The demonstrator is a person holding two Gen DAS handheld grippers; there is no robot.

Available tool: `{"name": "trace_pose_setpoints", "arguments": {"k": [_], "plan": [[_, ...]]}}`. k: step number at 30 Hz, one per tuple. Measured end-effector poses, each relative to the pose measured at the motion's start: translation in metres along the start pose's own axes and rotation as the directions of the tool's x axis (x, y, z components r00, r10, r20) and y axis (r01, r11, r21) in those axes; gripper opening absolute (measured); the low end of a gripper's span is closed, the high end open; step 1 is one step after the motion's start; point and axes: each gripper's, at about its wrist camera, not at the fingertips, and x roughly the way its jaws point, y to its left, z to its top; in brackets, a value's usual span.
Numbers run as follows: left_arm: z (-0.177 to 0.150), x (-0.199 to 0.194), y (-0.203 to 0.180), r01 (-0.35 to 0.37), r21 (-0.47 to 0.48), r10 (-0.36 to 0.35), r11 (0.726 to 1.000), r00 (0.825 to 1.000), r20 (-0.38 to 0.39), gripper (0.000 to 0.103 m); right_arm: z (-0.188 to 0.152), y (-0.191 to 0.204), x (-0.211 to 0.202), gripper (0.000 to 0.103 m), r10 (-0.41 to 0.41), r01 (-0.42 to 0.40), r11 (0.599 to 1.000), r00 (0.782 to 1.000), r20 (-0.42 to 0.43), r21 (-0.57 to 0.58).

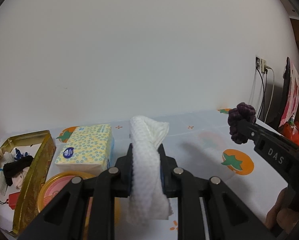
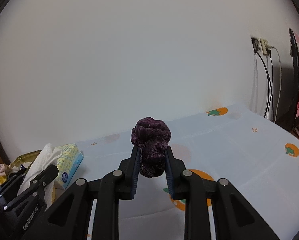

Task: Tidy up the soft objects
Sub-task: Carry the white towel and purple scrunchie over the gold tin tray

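"DAS" on right gripper [image 1: 241, 130]; "GenRoboAI" on left gripper [image 2: 47, 172].

Left hand-held gripper [image 1: 146, 152] is raised, jaws clamped on white cloth [image 1: 147, 160]. Right hand-held gripper [image 2: 152, 156] is raised alongside, gripping a purple scrunchie [image 2: 151, 140].

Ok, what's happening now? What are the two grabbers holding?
Left gripper shut on white cloth. Right gripper shut on purple scrunchie. Both held above table. Gold tin at left, tissue pack beside it; nothing blocking.
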Motion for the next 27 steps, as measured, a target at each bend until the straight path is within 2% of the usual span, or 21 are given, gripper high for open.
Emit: {"name": "trace_pose_setpoints", "arguments": {"k": [9,16,27], "plan": [[-0.005,-0.011,0.013,0.002,0.008,-0.002,1.0,1.0,0.009,0.018,-0.008,0.018,-0.016,0.026,0.017,-0.016,1.0,1.0,0.016,-0.021],[-0.009,-0.023,0.022,0.029,0.04,-0.03,0.999,0.999,0.018,0.018,-0.015,0.039,-0.028,0.026,0.037,-0.035,0.998,0.999,0.029,-0.059],[-0.007,-0.037,0.044,0.051,0.054,-0.054,0.997,0.998,0.043,0.018,-0.027,0.07,-0.039,0.026,0.081,-0.079,0.996,0.996,0.027,-0.047]]}}
